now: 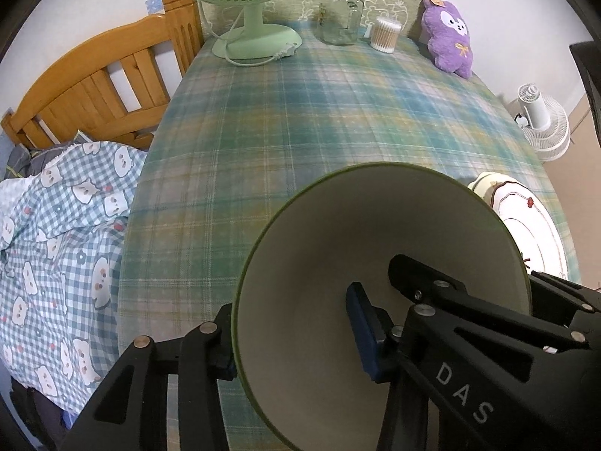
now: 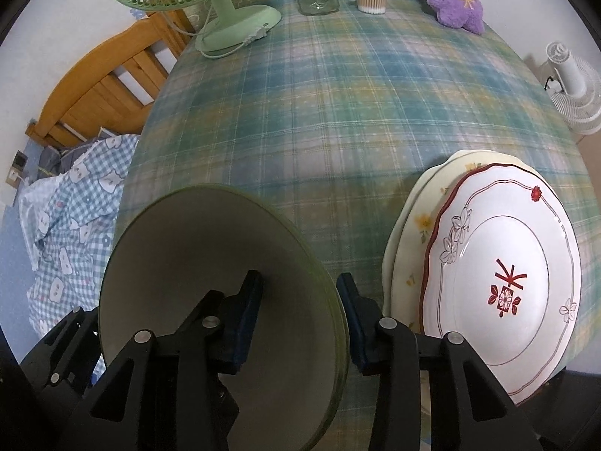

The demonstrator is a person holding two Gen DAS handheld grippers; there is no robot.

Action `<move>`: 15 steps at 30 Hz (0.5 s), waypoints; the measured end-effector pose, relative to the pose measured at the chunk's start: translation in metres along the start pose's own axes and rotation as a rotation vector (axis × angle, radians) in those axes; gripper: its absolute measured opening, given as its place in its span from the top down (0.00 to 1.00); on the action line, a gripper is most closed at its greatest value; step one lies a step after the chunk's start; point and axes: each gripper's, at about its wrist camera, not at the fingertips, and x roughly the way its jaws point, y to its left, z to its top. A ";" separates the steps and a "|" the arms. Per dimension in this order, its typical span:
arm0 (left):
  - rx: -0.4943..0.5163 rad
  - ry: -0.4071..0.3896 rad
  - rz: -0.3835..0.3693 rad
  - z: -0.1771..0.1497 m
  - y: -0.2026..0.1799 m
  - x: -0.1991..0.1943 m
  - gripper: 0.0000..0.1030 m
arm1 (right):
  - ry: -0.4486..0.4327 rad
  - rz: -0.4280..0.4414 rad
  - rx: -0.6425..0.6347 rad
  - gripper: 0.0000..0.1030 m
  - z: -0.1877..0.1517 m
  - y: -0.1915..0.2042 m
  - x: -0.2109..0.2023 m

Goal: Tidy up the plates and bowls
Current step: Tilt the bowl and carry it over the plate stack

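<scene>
Bowl: a green-rimmed, cream-coloured ceramic bowl (image 1: pixel 338 263) was held tilted above the plaid-clothed table (image 1: pixel 281 131), its opening turned toward both cameras.
Left tool: the left tool (image 1: pixel 296 338) was clamped on the bowl's left rim, one blue pad (image 1: pixel 362 332) inside the bowl and the other finger outside the wall.
Right tool: the right tool (image 2: pixel 300 319) gripped the same bowl (image 2: pixel 210 285) at its right rim, one pad inside, the other pad (image 2: pixel 351 306) outside.
Plates: a white scalloped plate with red trim and a red centre motif (image 2: pixel 507 274) lay on top of a pale yellow floral plate (image 2: pixel 420 225), stacked at the table's right side, just beside the bowl.
Far edge of table: a green desk fan (image 1: pixel 248 7), a clear glass jar with a dark lid (image 1: pixel 340 13), a tub of cotton swabs (image 1: pixel 385 34) and a purple plush toy (image 1: pixel 449 34).
Left of table: a wooden bed frame (image 1: pixel 94 86) with a checked quilt (image 1: pixel 56 244).
</scene>
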 end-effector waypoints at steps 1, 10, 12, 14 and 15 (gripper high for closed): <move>0.003 0.001 -0.001 0.000 0.000 0.000 0.55 | 0.001 -0.001 0.001 0.57 0.000 0.000 0.000; -0.007 -0.010 -0.011 -0.001 -0.001 -0.007 0.57 | -0.014 -0.018 -0.002 0.57 -0.002 0.002 -0.009; -0.009 -0.008 -0.015 0.000 -0.002 -0.010 0.57 | -0.016 -0.021 0.003 0.57 -0.002 0.001 -0.013; -0.007 -0.010 -0.019 0.002 -0.005 -0.014 0.57 | -0.021 -0.024 0.008 0.57 -0.001 -0.001 -0.018; -0.005 -0.013 -0.021 0.003 -0.006 -0.016 0.57 | -0.025 -0.026 0.011 0.57 -0.001 -0.002 -0.021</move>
